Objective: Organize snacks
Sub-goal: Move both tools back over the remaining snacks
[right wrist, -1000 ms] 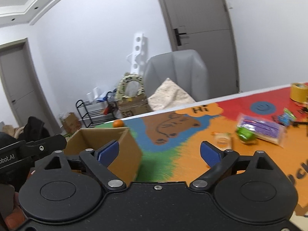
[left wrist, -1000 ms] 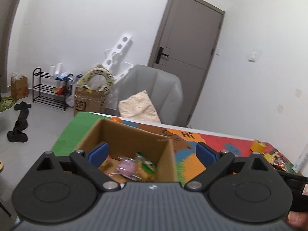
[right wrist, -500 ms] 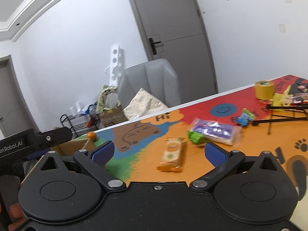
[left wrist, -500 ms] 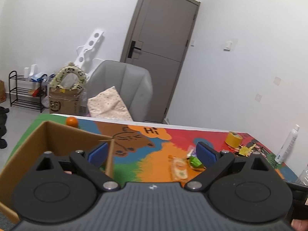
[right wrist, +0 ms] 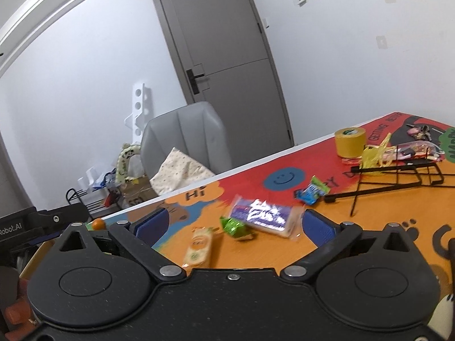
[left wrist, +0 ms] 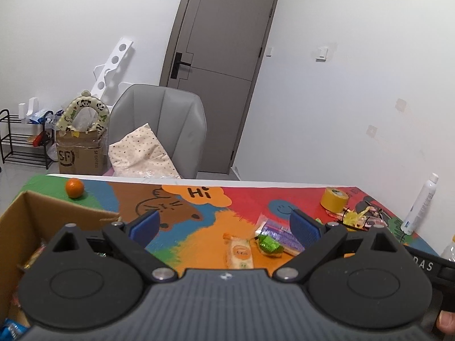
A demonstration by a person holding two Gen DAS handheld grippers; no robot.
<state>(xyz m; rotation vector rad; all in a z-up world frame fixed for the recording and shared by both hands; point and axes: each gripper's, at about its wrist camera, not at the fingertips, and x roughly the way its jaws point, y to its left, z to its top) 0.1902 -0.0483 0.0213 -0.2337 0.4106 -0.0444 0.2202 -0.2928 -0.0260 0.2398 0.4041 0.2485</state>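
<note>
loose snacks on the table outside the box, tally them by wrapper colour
Cream and orange: 1, the biscuit packet
Green: 1, the small green packet
Purple and white: 1, the long packet
Blue: 1, the blue packet
Total: 4 loose wrapped snacks. The orange fruit is unwrapped and not counted.

Both views are bright and evenly lit, with soft diffuse light and only faint shadows under the items on the colourful printed desk (right wrist: 327, 241). The fisheye lens bends straight lines hard: the tall grey door (left wrist: 224, 68) leans and bows, and dark vignette corners show at the frame edges. The left wrist view is sharp. The right wrist view carries motion blur; glare smears the print on the shiny purple snack packet (right wrist: 263, 217).
</note>
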